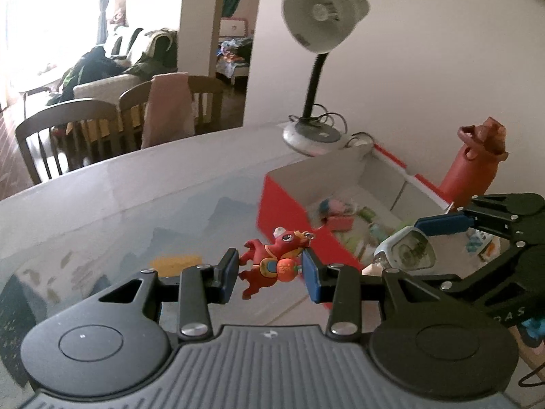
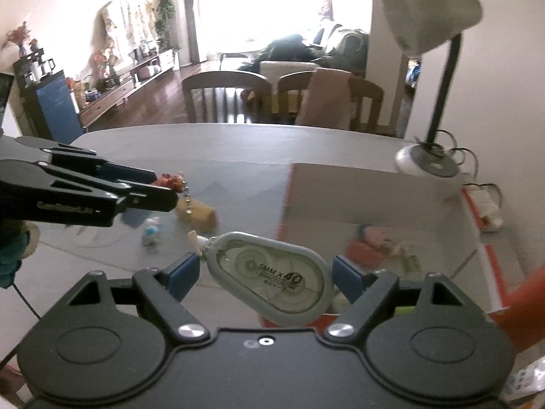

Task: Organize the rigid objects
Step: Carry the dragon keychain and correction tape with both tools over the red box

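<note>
My left gripper [image 1: 269, 271] is shut on a small red toy figure [image 1: 272, 262] and holds it above the table, just left of the red and white box [image 1: 282, 211]. My right gripper [image 2: 265, 277] is shut on a grey correction tape dispenser [image 2: 272, 277] and holds it over the box's near rim [image 2: 282, 218]. The dispenser also shows in the left wrist view [image 1: 405, 250], with the right gripper's fingers [image 1: 446, 223] around it. The left gripper shows in the right wrist view [image 2: 150, 187], with the red toy [image 2: 168, 180] at its tip. Several small items lie inside the box.
A desk lamp [image 1: 313, 68] stands behind the box, by the wall. A red bottle with a brown cap [image 1: 473, 167] stands at the box's right. A yellow block [image 2: 197, 216] and a small blue-white toy [image 2: 150, 233] lie on the table. Wooden chairs [image 1: 68, 133] stand beyond the table.
</note>
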Demonstrator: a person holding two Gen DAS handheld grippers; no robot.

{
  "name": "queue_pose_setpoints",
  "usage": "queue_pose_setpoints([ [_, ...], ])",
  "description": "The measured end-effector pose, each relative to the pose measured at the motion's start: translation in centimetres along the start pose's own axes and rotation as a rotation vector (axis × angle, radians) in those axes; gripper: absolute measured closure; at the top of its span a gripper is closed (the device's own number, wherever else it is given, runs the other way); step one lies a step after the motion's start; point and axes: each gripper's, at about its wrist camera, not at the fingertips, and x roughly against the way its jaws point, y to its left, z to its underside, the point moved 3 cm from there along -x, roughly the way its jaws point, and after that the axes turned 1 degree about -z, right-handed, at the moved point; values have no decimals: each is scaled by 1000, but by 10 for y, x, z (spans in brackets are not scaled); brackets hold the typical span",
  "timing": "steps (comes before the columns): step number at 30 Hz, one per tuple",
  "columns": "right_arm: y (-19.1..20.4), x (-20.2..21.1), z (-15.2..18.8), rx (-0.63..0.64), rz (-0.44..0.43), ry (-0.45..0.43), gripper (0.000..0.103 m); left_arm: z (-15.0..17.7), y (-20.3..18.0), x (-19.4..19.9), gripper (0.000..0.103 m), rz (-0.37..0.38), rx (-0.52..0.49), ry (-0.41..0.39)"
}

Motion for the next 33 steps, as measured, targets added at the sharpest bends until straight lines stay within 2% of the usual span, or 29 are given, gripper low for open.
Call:
queue_pose_setpoints([
  [8, -59, 0, 5, -15, 64, -7, 19, -26, -49, -28, 64, 9, -54, -5],
  [16, -110, -9, 9, -17, 116, 7, 19, -51, -82, -76, 64, -1, -68, 34],
  [25, -143, -35, 14, -6, 130, 55, 19, -68, -105, -143, 64, -100, -120, 94],
  [33, -151, -69, 20, 29, 130, 124, 19, -70, -112, -202, 64, -173, -149, 200],
])
